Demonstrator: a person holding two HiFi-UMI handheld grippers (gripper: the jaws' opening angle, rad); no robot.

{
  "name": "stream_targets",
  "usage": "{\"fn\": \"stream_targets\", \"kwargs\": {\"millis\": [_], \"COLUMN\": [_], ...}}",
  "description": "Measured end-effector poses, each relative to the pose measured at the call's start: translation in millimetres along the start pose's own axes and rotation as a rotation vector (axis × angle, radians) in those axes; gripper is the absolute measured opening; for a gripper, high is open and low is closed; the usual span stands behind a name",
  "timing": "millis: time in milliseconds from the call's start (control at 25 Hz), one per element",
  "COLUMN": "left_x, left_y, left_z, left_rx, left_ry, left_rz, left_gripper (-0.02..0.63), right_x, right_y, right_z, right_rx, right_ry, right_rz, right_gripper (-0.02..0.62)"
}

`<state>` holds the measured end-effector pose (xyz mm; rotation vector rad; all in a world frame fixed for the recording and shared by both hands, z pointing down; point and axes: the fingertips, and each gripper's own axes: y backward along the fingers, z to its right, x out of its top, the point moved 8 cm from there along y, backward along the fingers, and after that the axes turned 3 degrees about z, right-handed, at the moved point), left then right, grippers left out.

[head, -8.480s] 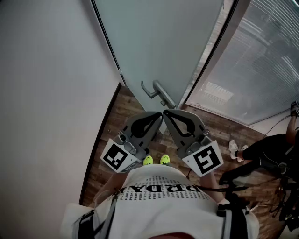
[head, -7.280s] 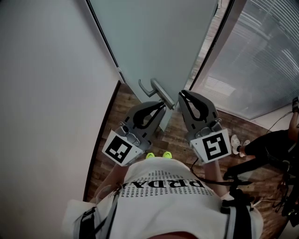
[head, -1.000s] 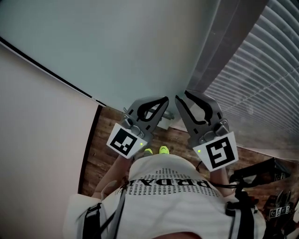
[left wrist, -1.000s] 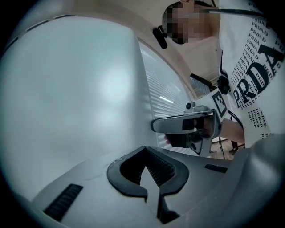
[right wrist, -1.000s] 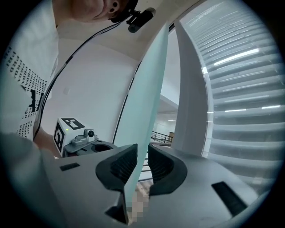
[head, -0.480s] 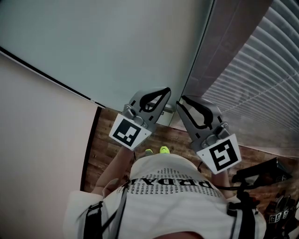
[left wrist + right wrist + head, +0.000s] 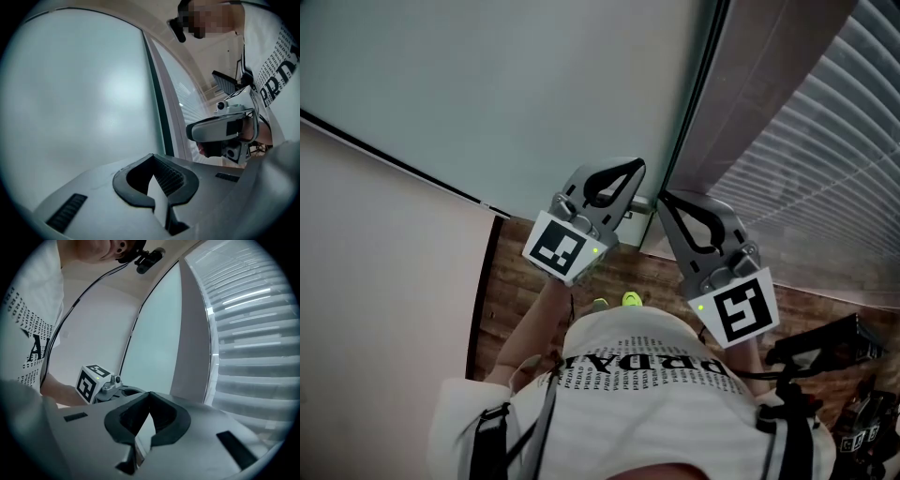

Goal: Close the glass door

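Facing the door, seen far left, the left gripper and right gripper are held with jaws together, empty, beside its handle; blinds are seen right.

this looks like an office or some similar commercial interior rather than a home; a tall frosted glass door with a slim dark frame fills the upper part of the head view; a plain metal lever handle sits at its edge; just beside the door stands a glazed partition crossed by close horizontal frosted bands, which the right gripper view shows rising well overhead; the wall on the left is pale, smooth and bare; the floor is dark wood-look planking; dark gear with cables lies at the lower right, too dim to name
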<state>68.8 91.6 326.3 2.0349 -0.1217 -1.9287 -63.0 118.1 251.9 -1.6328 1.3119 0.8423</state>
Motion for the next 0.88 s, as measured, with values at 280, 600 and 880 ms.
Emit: {"fn": "stream_targets", "kwargs": {"millis": [280,600,880], "left_x": [0.1,-1.3,6.1], "left_y": [-0.7,-2.3,1.2], "left_z": [1.2,-1.0,-10.6], "left_rx": [-0.002,-0.003,0.008], "left_ry": [0.016,0.025,-0.005], "left_rz": [0.000,0.005,0.032], "left_gripper": [0.002,0.002,0.002], "right_x": [3.0,2.4,9.3], "right_y": [-3.1,-9.2,-20.3], "right_z": [1.1,0.9,2.2], "right_rx": [-0.007,0.008,0.022], "right_ry": [-0.004,0.003,0.012], "right_rz": [0.007,-0.008,-0.001], "right_gripper": [-0.002,-0.002,-0.002]}}
